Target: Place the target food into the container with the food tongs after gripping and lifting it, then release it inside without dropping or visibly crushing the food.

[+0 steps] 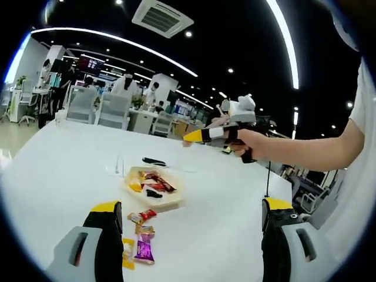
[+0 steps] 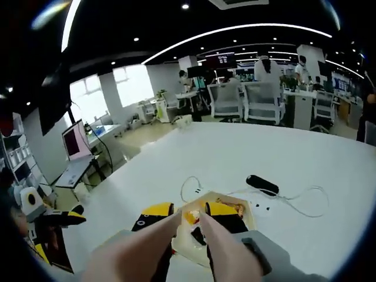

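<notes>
A shallow wooden tray (image 1: 169, 205) holds several wrapped snacks, red, yellow and black. Loose wrapped candies (image 1: 141, 234) in red, yellow and purple lie on the white table just in front of it, beside my left jaw. My left gripper (image 1: 191, 205) is open, jaws wide apart, with nothing between them. A hand holds my right gripper (image 1: 197, 137) in the air beyond the tray. In the right gripper view, my right gripper (image 2: 187, 211) is shut on pale food tongs (image 2: 218, 247), whose two arms converge over the tray (image 2: 249, 216). The tong tips are blurred.
A black oblong object (image 2: 261, 185) with a white cable (image 2: 305, 208) lies past the tray, also seen as the black object (image 1: 154, 161). My left gripper (image 2: 70, 216) shows at the left. Office chairs (image 1: 111, 110), desks and people stand beyond the table's far edge.
</notes>
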A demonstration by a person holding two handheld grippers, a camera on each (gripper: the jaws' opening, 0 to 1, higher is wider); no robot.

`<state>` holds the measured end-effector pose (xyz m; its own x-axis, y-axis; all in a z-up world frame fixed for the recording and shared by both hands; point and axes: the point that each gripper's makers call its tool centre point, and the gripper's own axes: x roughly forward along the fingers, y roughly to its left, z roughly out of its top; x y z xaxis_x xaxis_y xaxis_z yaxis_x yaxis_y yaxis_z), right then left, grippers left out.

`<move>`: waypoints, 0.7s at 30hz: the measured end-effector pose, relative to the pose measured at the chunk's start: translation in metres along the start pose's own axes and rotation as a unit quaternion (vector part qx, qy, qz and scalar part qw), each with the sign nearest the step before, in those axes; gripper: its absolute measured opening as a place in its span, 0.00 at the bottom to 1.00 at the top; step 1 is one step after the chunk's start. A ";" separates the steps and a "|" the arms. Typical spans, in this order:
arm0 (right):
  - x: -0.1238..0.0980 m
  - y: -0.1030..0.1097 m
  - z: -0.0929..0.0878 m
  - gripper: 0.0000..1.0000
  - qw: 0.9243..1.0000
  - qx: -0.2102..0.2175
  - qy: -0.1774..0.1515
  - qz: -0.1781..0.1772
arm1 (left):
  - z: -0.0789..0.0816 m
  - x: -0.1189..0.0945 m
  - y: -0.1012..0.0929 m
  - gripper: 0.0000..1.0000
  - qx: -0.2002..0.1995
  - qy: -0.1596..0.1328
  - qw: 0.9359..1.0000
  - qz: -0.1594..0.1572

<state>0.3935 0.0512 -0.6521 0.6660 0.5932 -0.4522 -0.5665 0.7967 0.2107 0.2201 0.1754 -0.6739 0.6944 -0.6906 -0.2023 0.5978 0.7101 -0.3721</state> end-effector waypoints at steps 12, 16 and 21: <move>-0.021 0.029 -0.021 0.28 1.000 0.031 -0.005 -0.002 | -0.013 -0.029 -0.014 0.99 -0.003 -0.003 1.000 -0.007; -0.024 0.036 -0.024 0.28 1.000 0.026 -0.008 -0.011 | -0.017 -0.035 -0.015 0.99 -0.015 -0.003 1.000 -0.013; -0.032 0.046 -0.029 0.28 0.999 0.030 -0.013 -0.023 | -0.015 -0.041 -0.020 0.99 -0.013 -0.004 1.000 -0.026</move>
<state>0.3324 0.0654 -0.6532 0.7036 0.5584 -0.4395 -0.5061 0.8279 0.2416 0.1734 0.1874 -0.6721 0.6659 -0.7252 -0.1750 0.6223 0.6693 -0.4060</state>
